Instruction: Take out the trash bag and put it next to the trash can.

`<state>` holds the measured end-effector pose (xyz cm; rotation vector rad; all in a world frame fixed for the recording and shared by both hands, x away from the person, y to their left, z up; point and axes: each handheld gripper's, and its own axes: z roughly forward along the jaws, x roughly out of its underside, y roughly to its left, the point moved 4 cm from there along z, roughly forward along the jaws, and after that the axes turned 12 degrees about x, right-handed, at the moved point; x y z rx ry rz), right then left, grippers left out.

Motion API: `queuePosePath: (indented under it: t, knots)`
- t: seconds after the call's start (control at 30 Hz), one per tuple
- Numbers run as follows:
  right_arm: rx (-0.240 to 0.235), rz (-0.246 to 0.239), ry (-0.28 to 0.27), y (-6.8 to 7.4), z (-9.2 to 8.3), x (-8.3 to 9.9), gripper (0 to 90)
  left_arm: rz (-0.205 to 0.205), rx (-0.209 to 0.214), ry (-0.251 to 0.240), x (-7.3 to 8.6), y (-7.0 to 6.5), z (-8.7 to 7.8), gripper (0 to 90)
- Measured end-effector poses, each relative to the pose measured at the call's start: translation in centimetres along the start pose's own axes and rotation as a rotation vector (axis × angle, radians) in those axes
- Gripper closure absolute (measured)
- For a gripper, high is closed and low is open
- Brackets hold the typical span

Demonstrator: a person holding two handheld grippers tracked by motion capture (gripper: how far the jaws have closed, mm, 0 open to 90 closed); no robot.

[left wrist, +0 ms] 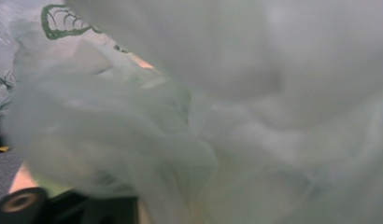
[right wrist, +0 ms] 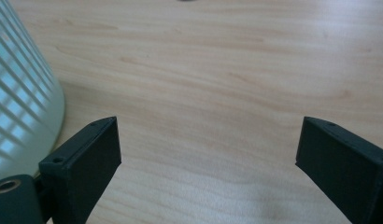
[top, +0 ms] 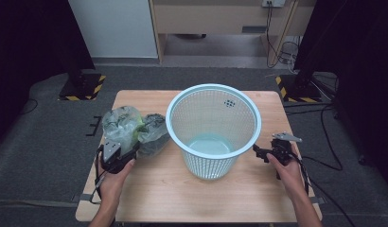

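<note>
Reaching left gripper into crumpled plastic bag near left edge of surface, jaws half apart with film against them, likely to pick it up. Right gripper near right edge, jaws wide apart, empty. Basket at middle, awaiting bag.

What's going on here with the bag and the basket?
A person sits at a wooden table with a gripper in each hand. The left gripper is up against a crumpled plastic bag lying left of a pale blue basket; whether it grips the bag can't be told, because plastic covers its camera. The right gripper hangs open over bare wood just right of the basket, holding nothing. The basket stands upright and empty, so the bag isn't in it yet.
</note>
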<state>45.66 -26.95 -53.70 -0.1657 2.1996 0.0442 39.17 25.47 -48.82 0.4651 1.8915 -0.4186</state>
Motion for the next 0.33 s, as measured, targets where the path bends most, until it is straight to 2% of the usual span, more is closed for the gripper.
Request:
queuePosePath:
  t: [0.17,0.2,0.23,0.33]
  knots:
    - [0.020,-0.037,0.038,0.3,0.7,1.2,6.3,-0.013,-0.001,-0.003,0.1,-0.2,0.2,38.8]
    - [0.029,-0.051,0.044,0.2,1.0,1.4,6.4,-0.017,-0.001,-0.009,0.0,-0.2,0.2,38.3]
    - [0.036,-0.043,0.058,0.4,1.2,1.7,6.4,-0.020,0.000,-0.015,-0.1,-0.2,0.2,38.1]
    - [0.043,-0.075,0.096,0.6,1.6,2.2,5.8,-0.025,0.001,-0.026,-0.2,-0.2,0.0,37.9]
